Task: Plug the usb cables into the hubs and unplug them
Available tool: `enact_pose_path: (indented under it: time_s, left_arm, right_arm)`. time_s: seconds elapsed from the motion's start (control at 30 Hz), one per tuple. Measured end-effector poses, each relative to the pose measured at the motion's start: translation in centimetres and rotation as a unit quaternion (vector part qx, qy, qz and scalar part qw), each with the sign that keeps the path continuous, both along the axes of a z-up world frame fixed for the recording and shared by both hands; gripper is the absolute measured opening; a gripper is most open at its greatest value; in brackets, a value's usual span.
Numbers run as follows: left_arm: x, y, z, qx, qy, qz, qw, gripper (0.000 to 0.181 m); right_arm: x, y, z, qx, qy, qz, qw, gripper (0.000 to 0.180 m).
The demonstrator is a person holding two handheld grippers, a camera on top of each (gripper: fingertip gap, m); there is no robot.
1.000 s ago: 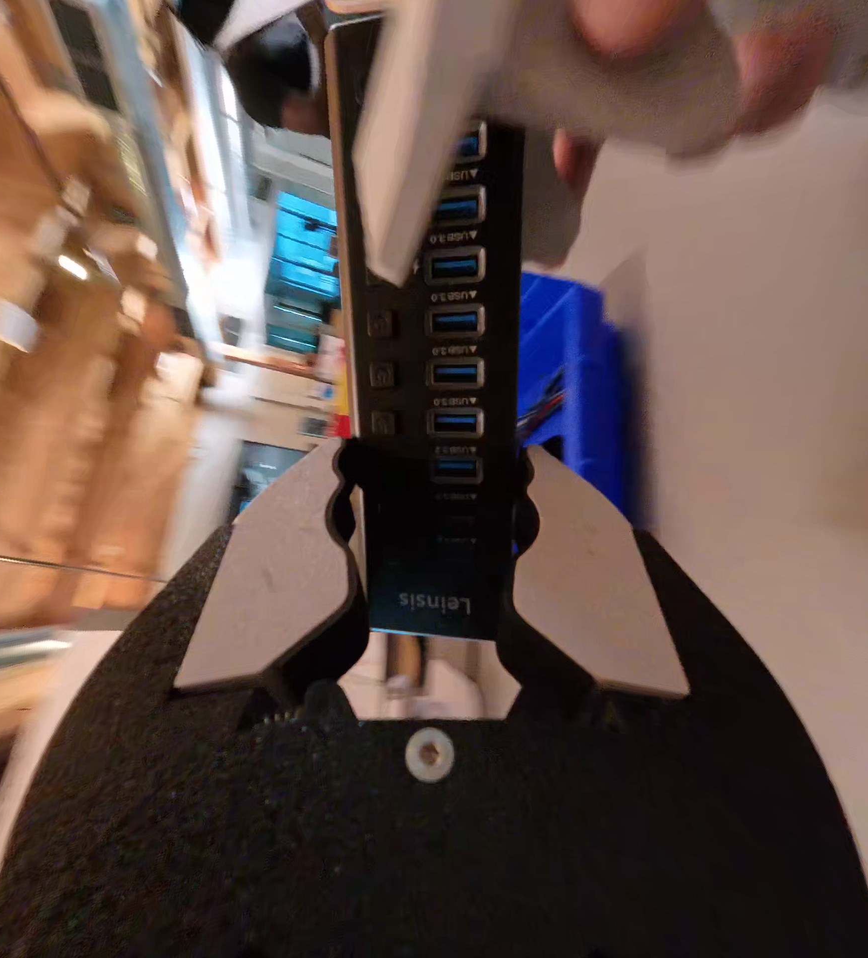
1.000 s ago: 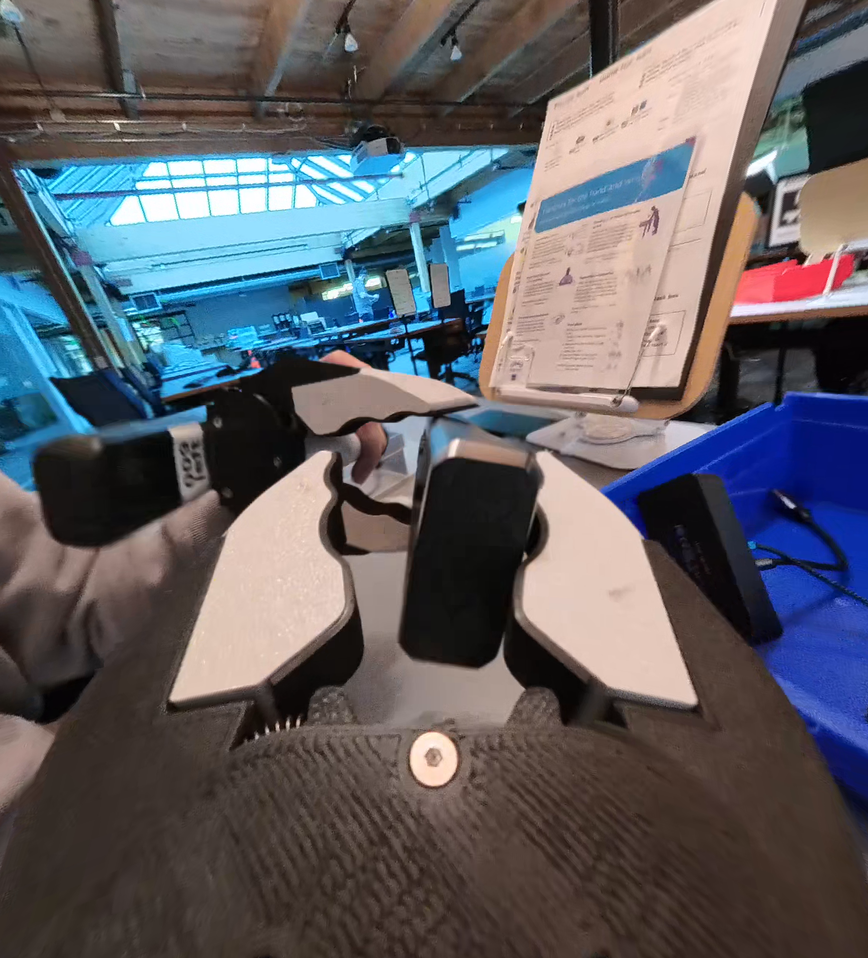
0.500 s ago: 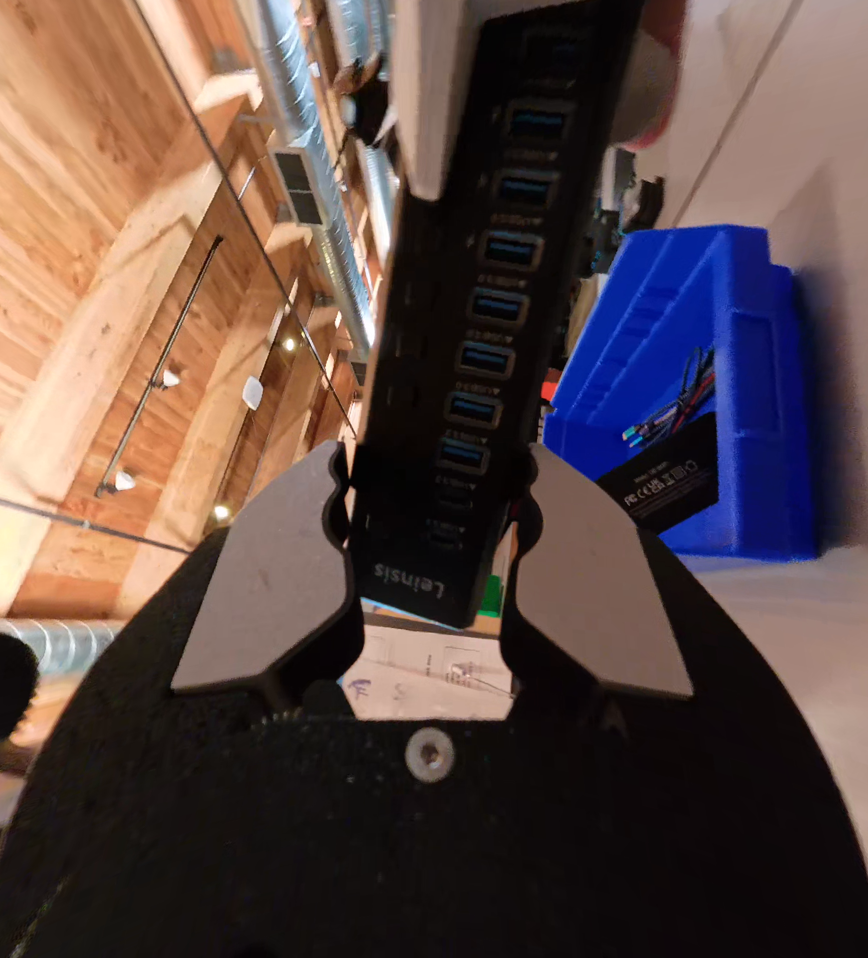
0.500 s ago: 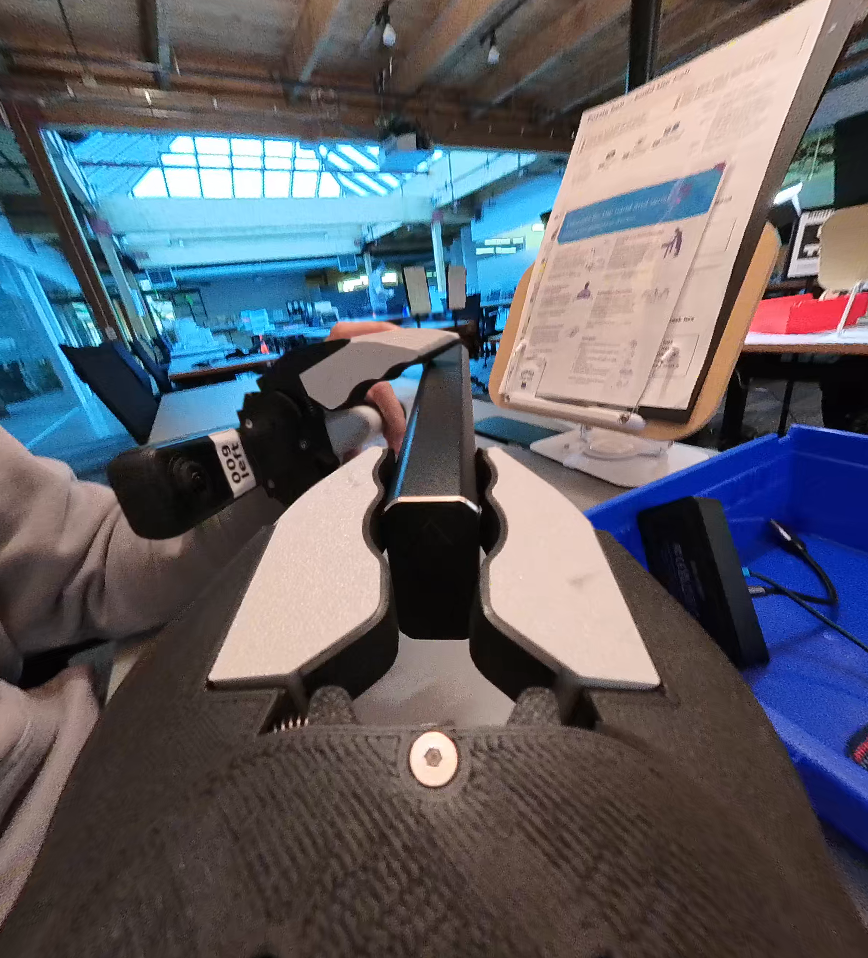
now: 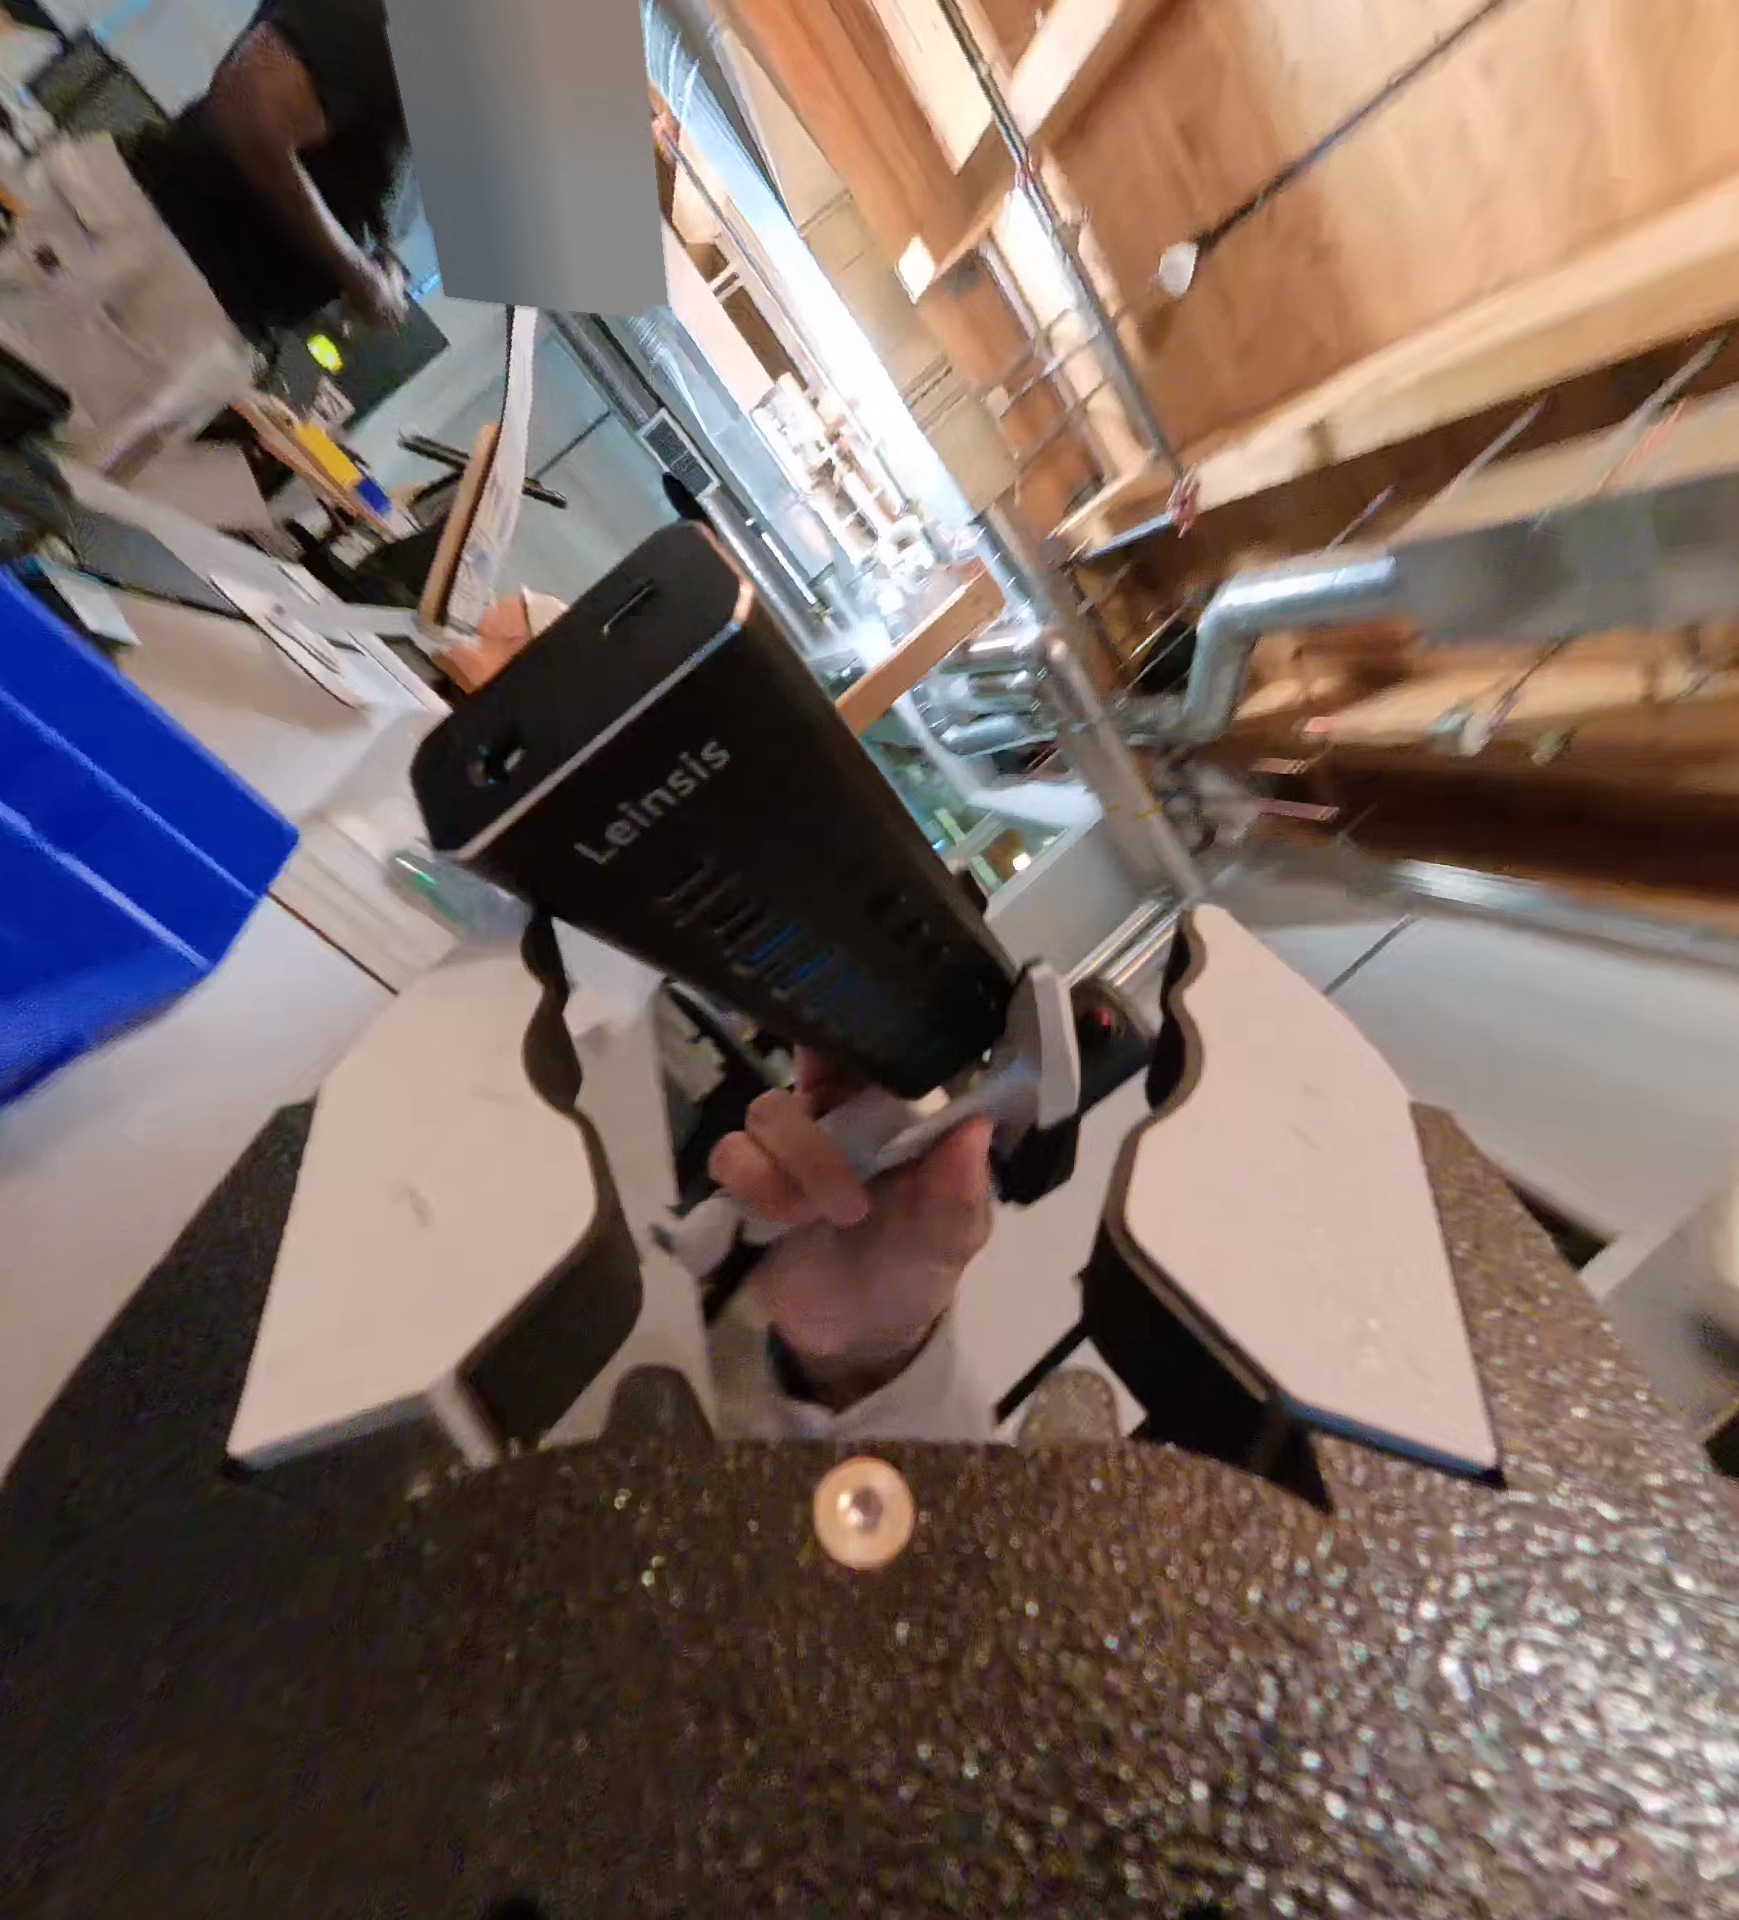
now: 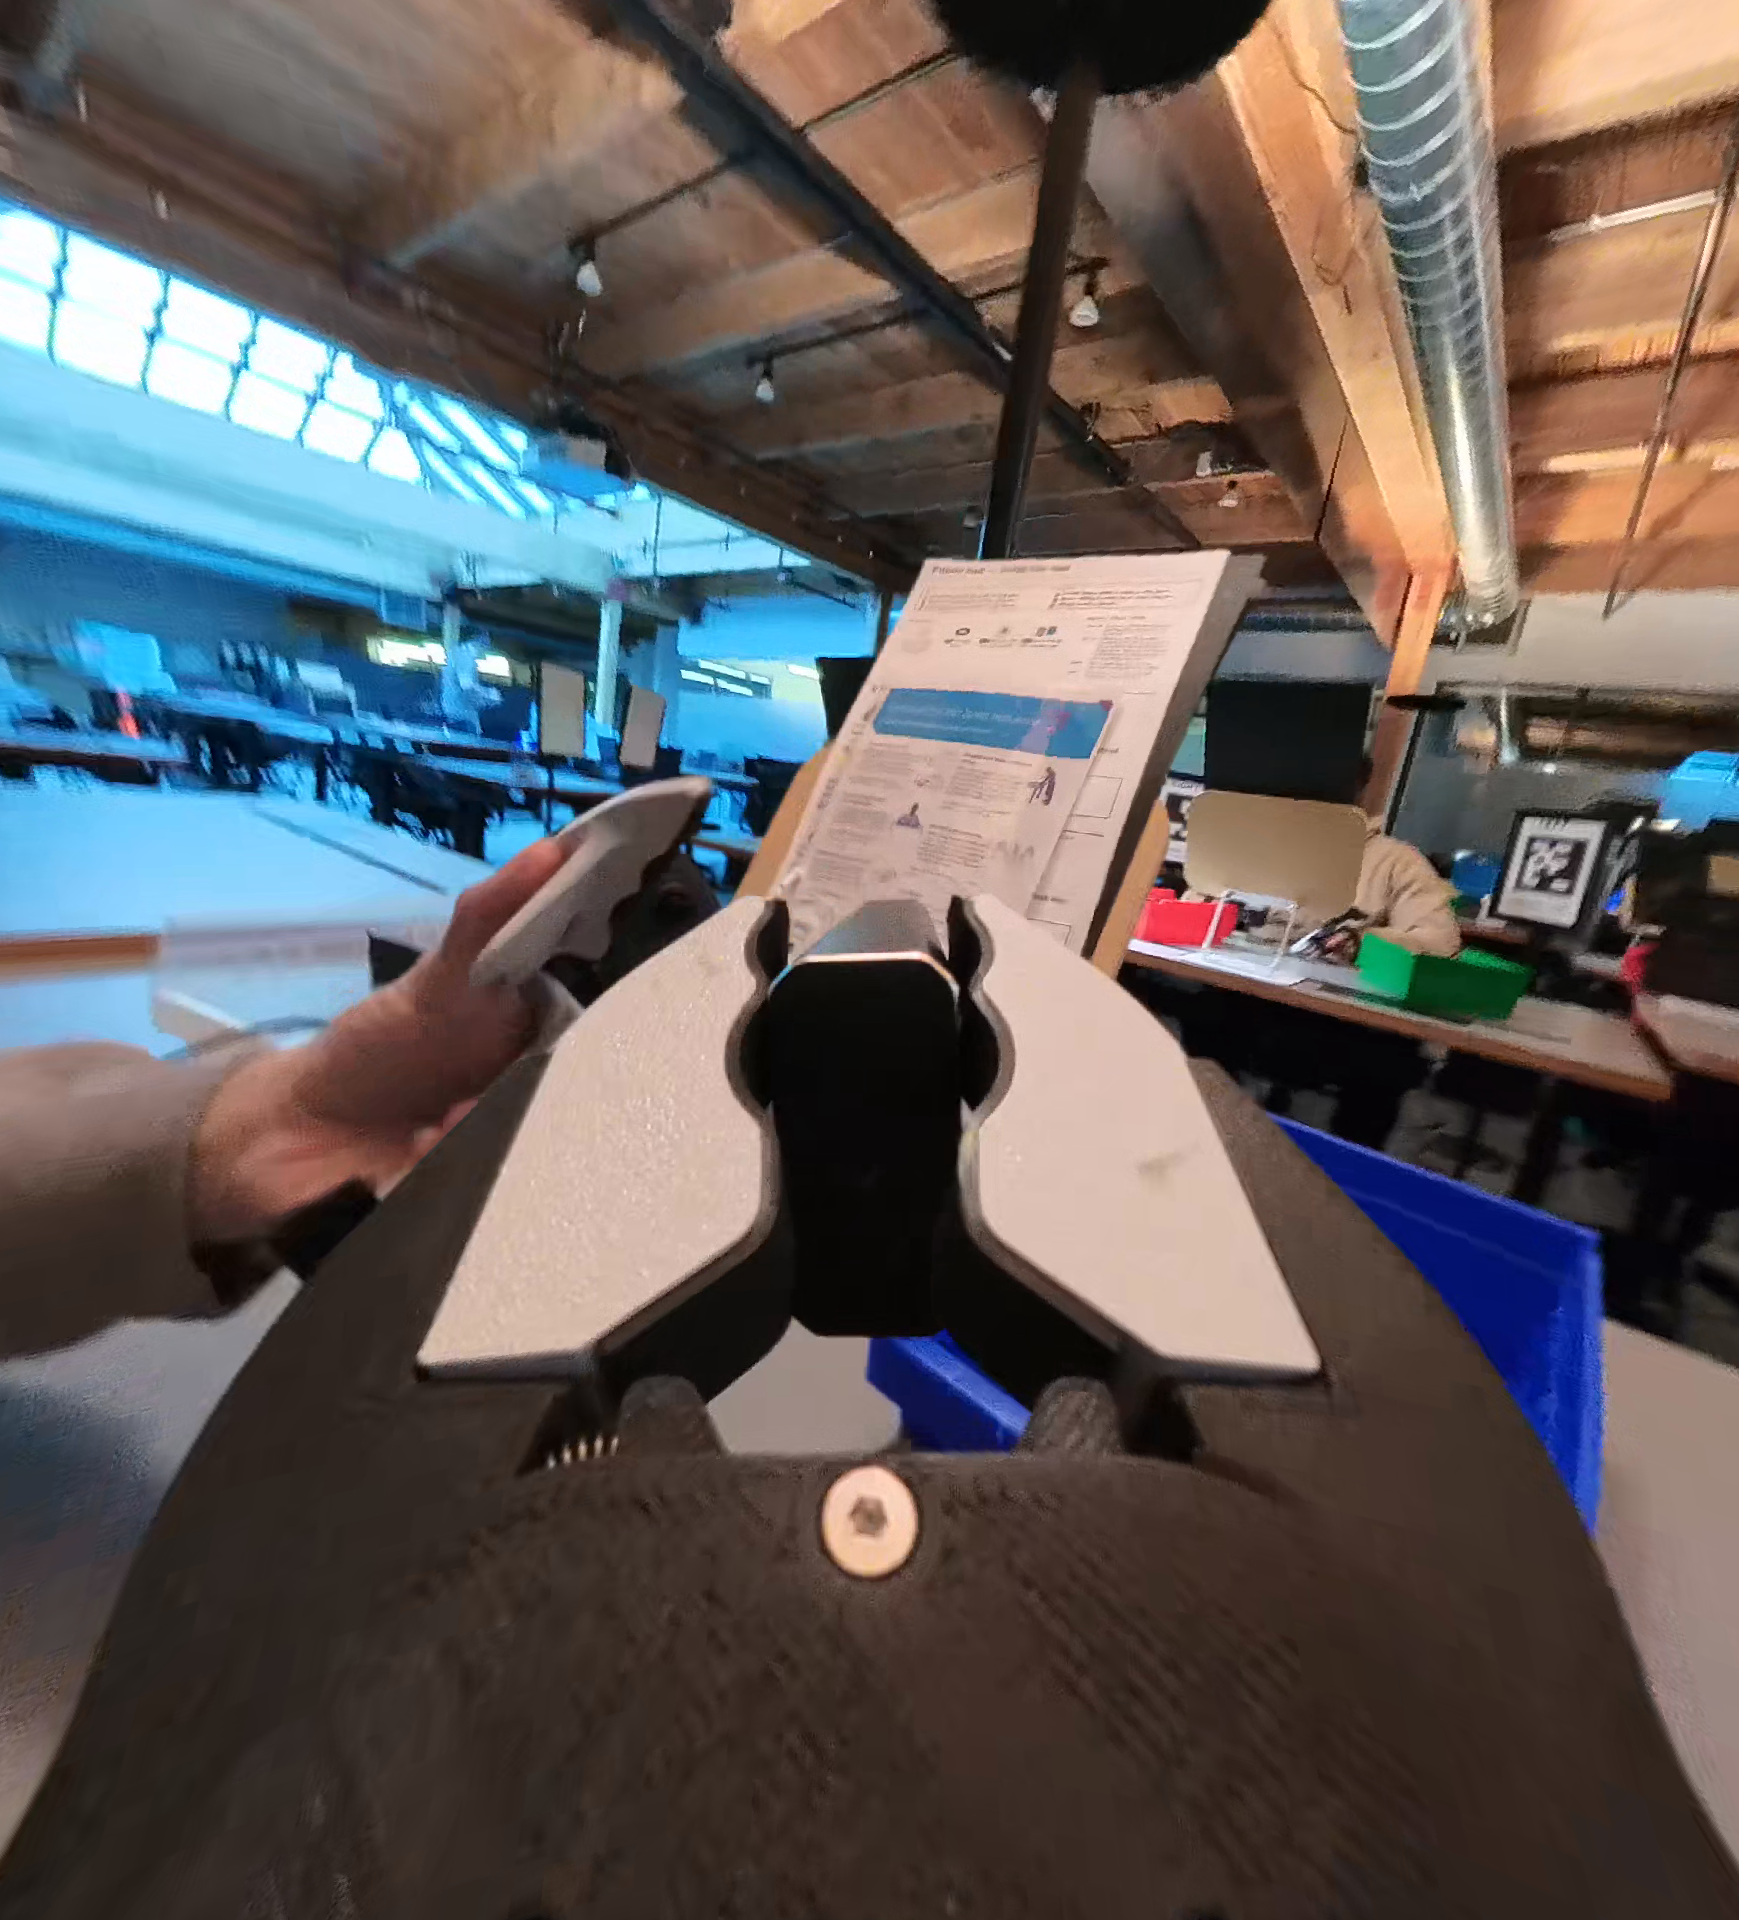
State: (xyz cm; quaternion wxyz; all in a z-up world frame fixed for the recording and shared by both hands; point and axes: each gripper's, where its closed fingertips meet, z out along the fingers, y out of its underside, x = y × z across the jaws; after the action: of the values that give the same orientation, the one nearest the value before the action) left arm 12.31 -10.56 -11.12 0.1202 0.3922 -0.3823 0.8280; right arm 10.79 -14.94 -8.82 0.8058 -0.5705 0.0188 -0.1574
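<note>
A long black USB hub (image 5: 699,810) with a row of blue ports is held up in the air. My right gripper (image 6: 865,914) is shut on one end of the hub (image 6: 860,1091). In the left wrist view that gripper's grey fingers (image 5: 1041,1039) and the hand (image 5: 844,1195) holding it show at the hub's lower end. My left gripper (image 5: 860,935) is open wide, with the hub beyond its fingertips and apart from them. It also shows at the left of the right wrist view (image 6: 595,883), beside the hub. No cable is plugged into the ports I can see.
A blue bin (image 6: 1416,1247) stands on the grey table under and right of the hub; it also shows in the left wrist view (image 5: 65,779). A document stand (image 6: 1000,769) with printed sheets is behind. A person sits at a far table (image 6: 1405,883).
Half a second ago both grippers were shut on the hub. My left gripper has opened, let go and swung away. The right gripper alone holds the hub and has tilted upward.
</note>
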Motion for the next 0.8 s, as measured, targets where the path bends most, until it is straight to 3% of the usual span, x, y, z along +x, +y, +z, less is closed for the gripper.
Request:
enact_pose_path:
  time_s: [0.23,0.5,0.67,0.8]
  left_arm:
    - [1.6,0.4,-3.0,-0.084,0.131,-0.036,0.987,0.096]
    - [1.8,-1.3,-4.9,-0.116,0.172,-0.076,0.975,0.1]
    - [0.9,-3.8,-5.6,-0.206,0.197,-0.143,0.948,0.092]
    - [-0.4,-4.7,-4.1,-0.311,0.174,-0.212,0.91,0.087]
  right_arm:
    - [-2.9,3.2,-1.6,-0.066,-0.135,-0.041,0.988,0.032]
    - [-2.9,2.4,-0.5,-0.066,-0.153,-0.055,0.984,0.032]
    - [-2.9,1.7,-0.1,-0.07,-0.158,-0.062,0.983,0.032]
    - [-3.8,2.0,0.3,-0.07,-0.164,-0.046,0.983,0.032]
